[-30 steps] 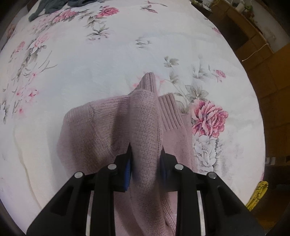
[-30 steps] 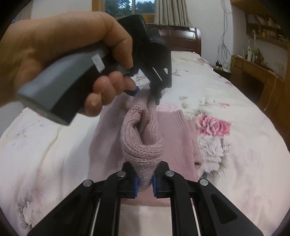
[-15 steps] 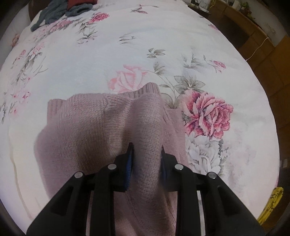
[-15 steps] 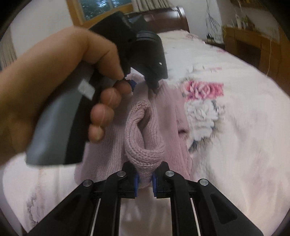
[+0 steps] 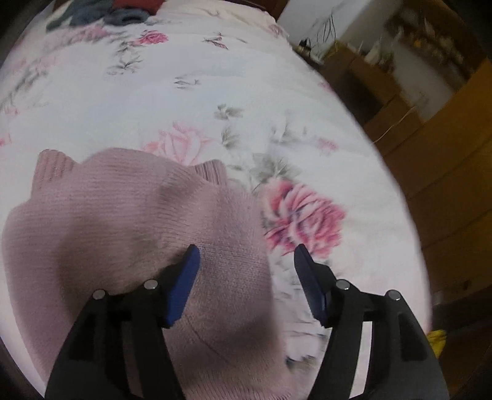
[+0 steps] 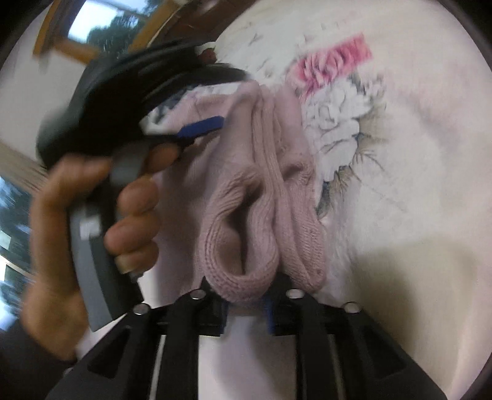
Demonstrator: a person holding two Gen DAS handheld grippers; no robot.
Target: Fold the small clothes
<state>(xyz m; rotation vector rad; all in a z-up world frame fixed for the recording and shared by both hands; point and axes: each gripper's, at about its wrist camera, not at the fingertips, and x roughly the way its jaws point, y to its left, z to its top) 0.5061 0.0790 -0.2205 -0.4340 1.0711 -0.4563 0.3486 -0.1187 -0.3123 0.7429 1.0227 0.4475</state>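
1. Floral bedding covers the bed, white with pink roses and grey leaves, and it carries everything in view.
2. A pink knit sweater lies bunched on the bed, under and ahead of the left gripper, spreading mostly to the left of its jaws. Two ribbed edges stick up at the sweater's far side.
3. The left gripper's jaws stand wide apart with nothing between them but the sweater's right edge lying below; the left blue pad sits over the knit, the right one over bare bedding.
4. In the right wrist view, the right gripper has its jaws clamped on a thick rolled fold of the sweater, which rises from the jaws and runs forward in ribbed folds.
5. Left of that fold, a hand grips the grey handle of the left gripper, whose blue pad shows over the sweater ahead of the right jaws.
6. A large pink rose on the bedding lies just ahead and right of the left jaws, beside the sweater's right edge.
7. Dark clothes are heaped at the far end of the bed, well ahead of the left jaws.
8. Wooden furniture stands beyond the bed's right edge; a window shows at the upper left of the right wrist view.
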